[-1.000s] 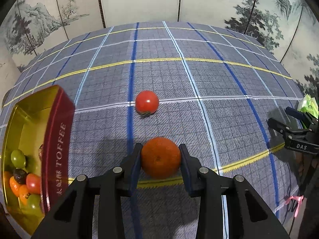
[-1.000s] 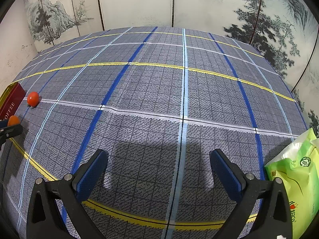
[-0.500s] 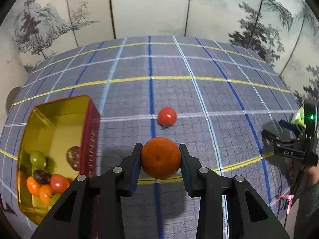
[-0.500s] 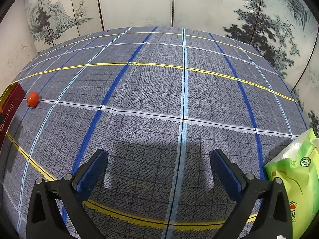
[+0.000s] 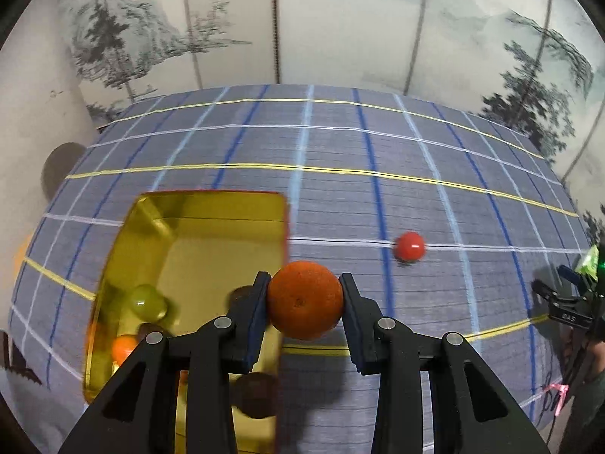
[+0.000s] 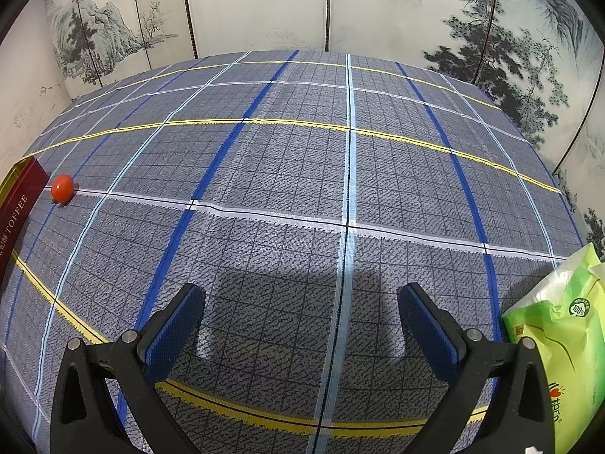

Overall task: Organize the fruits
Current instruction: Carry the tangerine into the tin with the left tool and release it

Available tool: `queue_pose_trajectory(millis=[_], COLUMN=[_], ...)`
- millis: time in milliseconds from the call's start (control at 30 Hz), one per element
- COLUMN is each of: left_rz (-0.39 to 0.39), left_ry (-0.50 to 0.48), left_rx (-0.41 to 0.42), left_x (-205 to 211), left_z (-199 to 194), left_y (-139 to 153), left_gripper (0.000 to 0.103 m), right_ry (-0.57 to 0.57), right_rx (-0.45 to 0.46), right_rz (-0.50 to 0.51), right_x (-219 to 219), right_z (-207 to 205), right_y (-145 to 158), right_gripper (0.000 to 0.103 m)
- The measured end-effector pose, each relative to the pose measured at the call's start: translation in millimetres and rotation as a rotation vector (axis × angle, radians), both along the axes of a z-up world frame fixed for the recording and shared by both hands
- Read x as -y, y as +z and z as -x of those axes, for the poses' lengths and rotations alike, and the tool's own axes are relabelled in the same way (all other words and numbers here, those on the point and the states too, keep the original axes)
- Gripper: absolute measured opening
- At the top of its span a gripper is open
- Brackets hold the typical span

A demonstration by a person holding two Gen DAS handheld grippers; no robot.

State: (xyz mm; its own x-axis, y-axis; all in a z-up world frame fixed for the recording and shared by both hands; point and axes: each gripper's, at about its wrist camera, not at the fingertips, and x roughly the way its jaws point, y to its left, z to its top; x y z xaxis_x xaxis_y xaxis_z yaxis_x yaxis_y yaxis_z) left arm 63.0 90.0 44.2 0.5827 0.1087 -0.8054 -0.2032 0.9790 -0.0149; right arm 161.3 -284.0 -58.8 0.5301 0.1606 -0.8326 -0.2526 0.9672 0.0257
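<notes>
My left gripper (image 5: 304, 304) is shut on an orange (image 5: 304, 304) and holds it in the air above the right edge of an open gold tin (image 5: 211, 208). The tin holds a green fruit (image 5: 147, 302), a small orange fruit (image 5: 123, 346) and dark fruits, partly hidden by my fingers. A red tomato (image 5: 409, 246) lies on the checked cloth to the right of the tin; it also shows in the right wrist view (image 6: 62, 187) beside the tin's red side (image 6: 19, 204). My right gripper (image 6: 300, 316) is open and empty, low over the cloth.
A green and white packet (image 6: 559, 340) lies at the cloth's right edge. Painted folding screens stand behind the table. The right gripper shows at the far right of the left wrist view (image 5: 567, 302).
My left gripper has lifted the orange and carried it left, from the cloth to over the tin's edge. The right gripper has not moved.
</notes>
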Motion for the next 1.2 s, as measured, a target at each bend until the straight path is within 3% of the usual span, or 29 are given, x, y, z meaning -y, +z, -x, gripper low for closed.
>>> queue_pose_trajectory(millis=[500, 1200], left_rz=[-0.005, 0.030], left_ry=[0.121, 0.189], left_rx=[-0.045, -0.098], left_x=[-59, -102], left_z=[25, 46], left_y=[-13, -32], left_gripper=[0.037, 0.037], right_ry=[-0.001, -0.001], right_rx=[0.000, 0.000], right_rz=[0.000, -0.001], right_x=[0, 0], right_z=[0, 0], right_y=[0, 0], right_gripper=[0.103, 0.103])
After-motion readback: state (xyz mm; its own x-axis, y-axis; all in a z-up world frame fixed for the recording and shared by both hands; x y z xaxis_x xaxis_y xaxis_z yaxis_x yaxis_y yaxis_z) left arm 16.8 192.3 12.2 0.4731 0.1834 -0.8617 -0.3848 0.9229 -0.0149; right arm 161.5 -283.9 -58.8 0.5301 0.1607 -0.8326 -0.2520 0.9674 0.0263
